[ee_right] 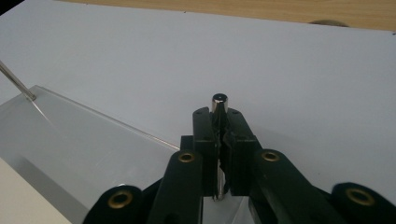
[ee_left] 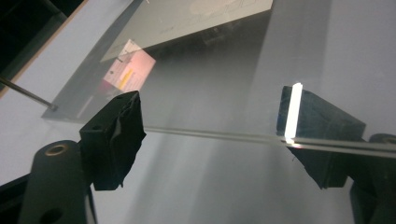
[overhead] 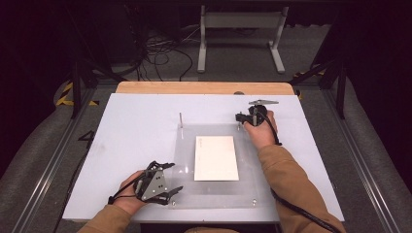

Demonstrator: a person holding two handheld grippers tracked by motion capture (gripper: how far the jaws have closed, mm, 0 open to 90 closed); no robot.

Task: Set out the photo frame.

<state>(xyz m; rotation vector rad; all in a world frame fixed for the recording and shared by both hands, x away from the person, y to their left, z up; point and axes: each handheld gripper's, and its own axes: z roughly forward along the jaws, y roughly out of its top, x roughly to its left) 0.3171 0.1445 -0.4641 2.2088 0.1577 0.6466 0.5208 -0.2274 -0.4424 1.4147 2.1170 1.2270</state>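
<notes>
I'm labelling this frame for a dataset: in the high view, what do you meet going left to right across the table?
Left gripper, open at the near-left corner of the clear plate → thin upright pin → white sheet → right gripper, shut on a metal peg at the far-right corner.
</notes>
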